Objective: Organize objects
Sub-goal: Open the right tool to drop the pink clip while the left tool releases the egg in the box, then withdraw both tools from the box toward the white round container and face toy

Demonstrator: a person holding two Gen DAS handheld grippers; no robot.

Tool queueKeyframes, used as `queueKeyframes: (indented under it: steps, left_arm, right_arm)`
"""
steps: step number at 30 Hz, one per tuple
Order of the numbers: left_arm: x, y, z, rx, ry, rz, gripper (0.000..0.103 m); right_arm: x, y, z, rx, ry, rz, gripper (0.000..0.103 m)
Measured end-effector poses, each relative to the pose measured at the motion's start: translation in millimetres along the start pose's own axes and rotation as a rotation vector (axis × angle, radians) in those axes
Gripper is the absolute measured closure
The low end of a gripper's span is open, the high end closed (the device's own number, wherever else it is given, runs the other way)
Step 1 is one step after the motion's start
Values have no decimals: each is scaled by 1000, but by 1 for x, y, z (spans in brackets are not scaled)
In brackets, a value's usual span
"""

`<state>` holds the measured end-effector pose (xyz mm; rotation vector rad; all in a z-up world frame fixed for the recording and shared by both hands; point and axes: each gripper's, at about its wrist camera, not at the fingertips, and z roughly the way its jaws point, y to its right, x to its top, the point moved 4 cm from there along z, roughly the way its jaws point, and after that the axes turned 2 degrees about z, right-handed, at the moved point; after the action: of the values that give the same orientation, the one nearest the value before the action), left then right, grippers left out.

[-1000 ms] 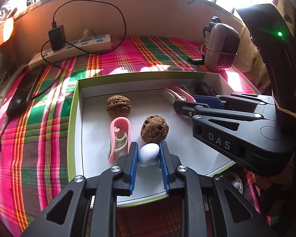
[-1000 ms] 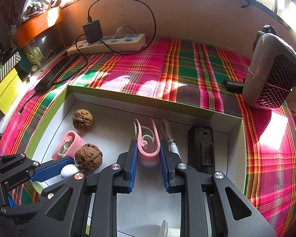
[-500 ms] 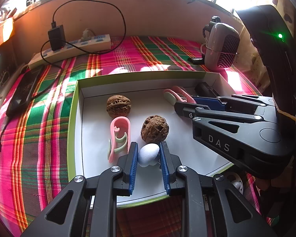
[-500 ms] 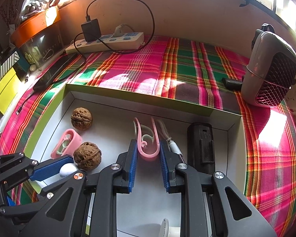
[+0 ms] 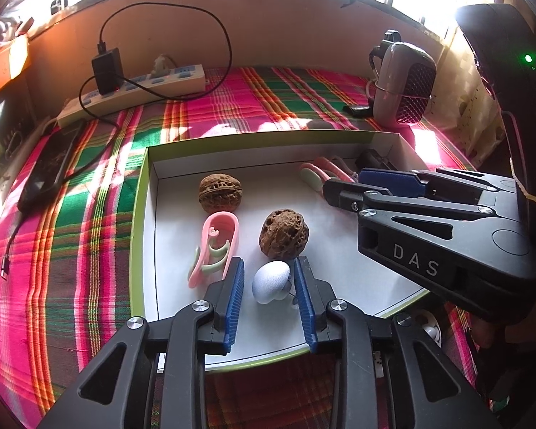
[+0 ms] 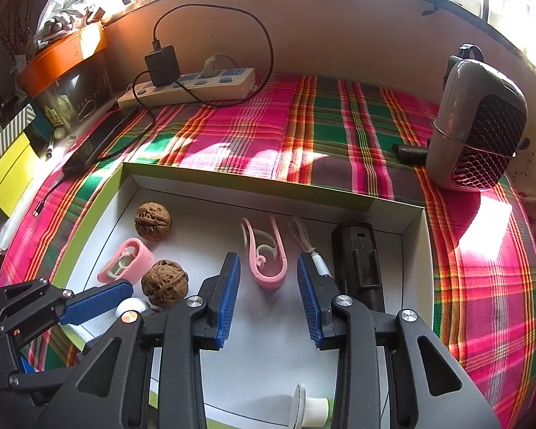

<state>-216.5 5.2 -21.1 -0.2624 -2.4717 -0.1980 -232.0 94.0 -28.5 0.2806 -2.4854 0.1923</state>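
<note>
Both pairs of jaws, clamped a second ago, are opening: the left gripper [image 5: 269, 286] frees the small white egg-shaped object [image 5: 271, 281], the right gripper [image 6: 269, 287] the pink U-shaped clip [image 6: 267, 257], lengthwise along downward-tilted fingers, in the green-rimmed white tray [image 6: 232, 178].

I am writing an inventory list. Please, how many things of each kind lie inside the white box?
Walnuts: 2
Pink clips: 2
White egg-shaped piece: 1
Black block: 1
White cord: 1
Total: 7
Not counted: a small white part at the near edge of the box, which may lie outside.
</note>
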Motion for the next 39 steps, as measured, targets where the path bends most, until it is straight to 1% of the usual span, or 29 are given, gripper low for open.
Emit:
queueKeyframes:
  steps: [7, 17, 28, 31, 34, 37, 39]
  left_arm:
    - [-2, 5, -8, -7, 13, 9, 74]
    - [-7, 9, -26, 4, 51, 4, 74]
    - [-15, 10, -49, 41, 104, 5, 74]
    - [-19, 11, -53, 73, 121, 16, 74]
    - [-22, 12, -57, 76, 127, 20, 74]
    - [-26, 15, -62, 112, 143, 45, 74]
    - [-28, 17, -65, 99, 147, 46, 74]
  right_arm:
    - [-1, 1, -17, -8, 38, 14, 68]
    - [-9, 5, -44, -4, 88, 52, 68]
    - [-26, 10, -69, -10, 138, 90, 68]
    - [-32, 11, -75, -15, 148, 95, 68]
    - [-38, 11, -80, -14, 157, 101, 68]
    - [-45, 13, -85, -11, 162, 120, 68]
    - [-50, 13, -88, -9, 162, 128, 68]
